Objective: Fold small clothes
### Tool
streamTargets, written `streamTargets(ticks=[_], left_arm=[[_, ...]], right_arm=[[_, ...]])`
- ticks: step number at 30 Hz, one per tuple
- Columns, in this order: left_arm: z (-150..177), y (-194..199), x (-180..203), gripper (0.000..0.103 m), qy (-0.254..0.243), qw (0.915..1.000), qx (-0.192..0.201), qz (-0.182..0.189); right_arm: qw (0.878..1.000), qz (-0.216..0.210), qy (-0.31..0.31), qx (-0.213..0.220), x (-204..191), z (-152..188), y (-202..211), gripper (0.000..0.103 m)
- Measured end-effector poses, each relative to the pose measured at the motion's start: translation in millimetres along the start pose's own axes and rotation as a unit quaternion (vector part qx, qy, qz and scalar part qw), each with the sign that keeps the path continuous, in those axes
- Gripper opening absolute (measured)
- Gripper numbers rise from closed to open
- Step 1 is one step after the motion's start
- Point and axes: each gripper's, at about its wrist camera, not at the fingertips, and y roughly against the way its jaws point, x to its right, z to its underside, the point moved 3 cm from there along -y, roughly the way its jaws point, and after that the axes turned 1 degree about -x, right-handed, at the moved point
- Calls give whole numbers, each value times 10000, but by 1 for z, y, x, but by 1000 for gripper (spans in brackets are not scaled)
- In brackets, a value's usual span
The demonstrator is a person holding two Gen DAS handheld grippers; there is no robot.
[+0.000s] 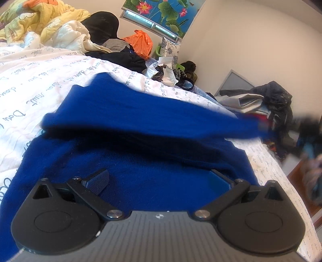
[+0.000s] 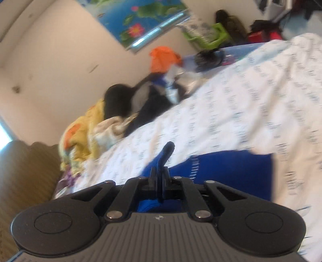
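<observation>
Blue garment [image 1: 140,161] lies on the bed [image 1: 40,80], long axis running left to right across the left view, one edge lifted toward the right. Left claw [image 1: 159,181] stands wide over it. Right claw [image 2: 159,181] is clamped on a blue fold. Bedsheet bears cursive script, unreadable.

Two wrist fisheyes, low over the bed.
Left sits close above the blue garment [image 1: 153,125], facing the lotus poster [image 1: 161,14]; right is rolled and blurred, sharing the poster, orange bag [image 2: 163,58] and printed sheet [image 2: 231,104].
</observation>
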Motion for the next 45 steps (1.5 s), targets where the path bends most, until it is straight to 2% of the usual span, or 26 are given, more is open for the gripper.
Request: streamTargets(ticks=[4, 7, 9, 12, 14, 16, 17, 18, 19, 20, 22, 24, 26, 27, 29, 32, 33, 34, 36, 37, 38, 40, 42, 43, 44, 45], left_arm=[[-10, 12, -6, 103, 142, 9996, 248, -27], [-42, 23, -29, 103, 628, 9958, 644, -149], [-72, 15, -45, 103, 759, 9931, 691, -571], [-110, -17, -66, 101, 584, 9905, 314, -1202], [-121, -44, -80, 100, 663, 9912, -172, -1130], [-122, -70, -91, 82, 827, 9895, -710, -949], [-120, -79, -91, 81, 778, 9893, -817, -926], [-120, -82, -86, 48, 497, 9903, -714, -1084], [-120, -90, -83, 10, 289, 9887, -848, -1205], [-121, -94, -83, 7, 223, 9862, -939, -1348], [-130, -85, -84, 7, 42, 9856, -647, -1562], [-138, -70, -86, 7, -217, 9855, -342, -1649], [-135, -73, -94, 7, -410, 9826, -494, -1742], [-128, -79, -98, 7, -506, 9800, -657, -1809], [-119, -82, -94, 7, -800, 9775, -561, -1872], [-119, -75, -93, 16, -746, 9803, -524, -1754], [-119, -68, -94, 31, -686, 9811, -497, -1740], [-119, -60, -96, 58, -572, 9817, -486, -1750], [-113, -37, -100, 91, -313, 9878, -395, -1472], [-108, -27, -101, 95, -131, 9908, -420, -1282], [-103, -22, -103, 93, 85, 9922, -515, -1135], [-90, -24, -106, 84, 535, 9910, -859, -872], [-84, -25, -95, 80, 242, 9913, -797, -1017], [-83, -27, -88, 65, -3, 9903, -793, -1140], [-82, -28, -81, 47, -256, 9886, -815, -1243], [-81, -31, -76, 12, -425, 9873, -872, -1258]], right_arm=[[9946, 862, -423, -402, 74, 22, -14, 4], [9956, 672, -527, -394, 79, 34, -13, 4], [9952, 662, -534, -483, 75, 32, -14, 7], [9959, 838, -311, -169, 65, 12, -8, 30], [9943, 1005, -308, 196, 68, -1, -3, 71], [9937, 1078, -281, 147, 71, -9, -16, 75], [9930, 1152, -263, -19, 72, -11, -27, 74], [9925, 1183, -222, -203, 72, -10, -40, 73], [9925, 1149, -131, -396, 70, -7, -52, 60], [9914, 1191, 42, -537, 65, -4, -63, 29], [9875, 1336, 487, -681, 52, 0, -75, 9], [9869, 1293, 831, -499, 40, -4, -68, 8], [9868, 1399, 783, -235, 50, -8, -60, 6], [9859, 1534, 595, -311, 64, -9, -64, 6], [9874, 1436, 597, -291, 68, -2, -68, 6], [9896, 1344, 479, -175, 60, 1, -62, 16], [9915, 1244, 345, -148, 60, 0, -55, 20], [9932, 1140, 226, -66, 60, 0, -45, 31], [9959, 903, -23, 72, 59, 4, -20, 59], [9972, 738, -86, 50, 59, 9, -10, 72], [9983, 559, -181, -43, 59, 14, -5, 73], [9977, 369, -372, -434, 58, 28, -4, 72], [9958, 577, -2, -708, 47, 48, -10, 72], [9936, 742, 338, -778, 39, 57, -14, 70], [9904, 888, 776, -725, 29, 65, -16, 53], [9848, 1033, 1150, -787, 20, 72, -19, 38]])
